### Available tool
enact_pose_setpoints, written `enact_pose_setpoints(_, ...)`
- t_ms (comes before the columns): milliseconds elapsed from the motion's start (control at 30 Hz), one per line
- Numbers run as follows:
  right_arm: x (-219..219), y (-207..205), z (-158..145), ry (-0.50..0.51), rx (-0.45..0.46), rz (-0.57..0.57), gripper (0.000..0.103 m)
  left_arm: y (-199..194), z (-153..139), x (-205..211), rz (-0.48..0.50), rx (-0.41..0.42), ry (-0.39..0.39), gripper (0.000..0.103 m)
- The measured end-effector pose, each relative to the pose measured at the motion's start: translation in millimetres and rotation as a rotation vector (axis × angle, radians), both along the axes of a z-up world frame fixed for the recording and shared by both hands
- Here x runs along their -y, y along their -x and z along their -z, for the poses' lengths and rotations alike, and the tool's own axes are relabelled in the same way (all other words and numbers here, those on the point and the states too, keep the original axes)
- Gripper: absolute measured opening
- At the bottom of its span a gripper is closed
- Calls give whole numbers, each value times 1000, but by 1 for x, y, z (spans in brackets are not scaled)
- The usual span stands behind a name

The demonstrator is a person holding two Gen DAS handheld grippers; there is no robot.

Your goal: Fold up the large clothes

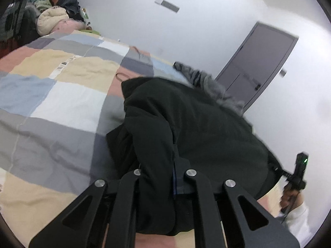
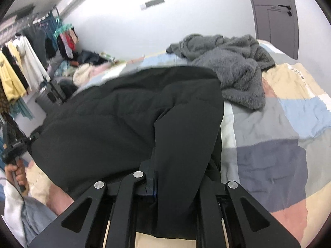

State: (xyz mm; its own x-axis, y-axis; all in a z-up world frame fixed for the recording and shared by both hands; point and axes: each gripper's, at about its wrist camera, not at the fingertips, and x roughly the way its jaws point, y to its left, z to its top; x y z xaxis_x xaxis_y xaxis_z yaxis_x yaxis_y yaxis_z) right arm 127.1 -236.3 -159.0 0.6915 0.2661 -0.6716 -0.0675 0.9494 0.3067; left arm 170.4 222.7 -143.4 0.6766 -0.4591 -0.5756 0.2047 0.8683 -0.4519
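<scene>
A large black padded coat [image 1: 196,128] is held up over the patchwork bed [image 1: 62,95]. My left gripper [image 1: 163,177] is shut on one edge of the coat, with the cloth draped over its fingers. My right gripper [image 2: 163,177] is shut on the opposite edge of the coat [image 2: 124,119], which hangs between the two. In the left wrist view the right gripper [image 1: 298,173] shows at the far right in a hand. In the right wrist view the left gripper [image 2: 14,144] shows at the far left.
A grey fleece garment [image 2: 233,68] lies crumpled on the bed [image 2: 289,124] behind the coat. A heap of clothes [image 1: 53,18] sits at the bed's far end. A rack of hanging clothes [image 2: 22,68] stands along the wall. A grey door [image 2: 275,16] is beyond the bed.
</scene>
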Motion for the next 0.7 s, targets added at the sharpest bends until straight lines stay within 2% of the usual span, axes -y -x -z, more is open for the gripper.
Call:
enact_pose_setpoints(267, -15, -4, 28, 114, -92, -33, 13, -4, 19, 21, -5, -74, -172, 11)
enact_pose_setpoints(433, -28, -15, 45, 182, -133, -46, 18, -14, 35, 30, -10, -114, -227, 13)
enact_pose_setpoints(600, -17, -29, 56, 102, -160, -29, 25, -19, 38, 32, -10, -111, -243, 16)
enact_pose_setpoints(700, -8, -25, 49, 43, -159, -13, 26, -16, 33, 24, -16, -95, -210, 25)
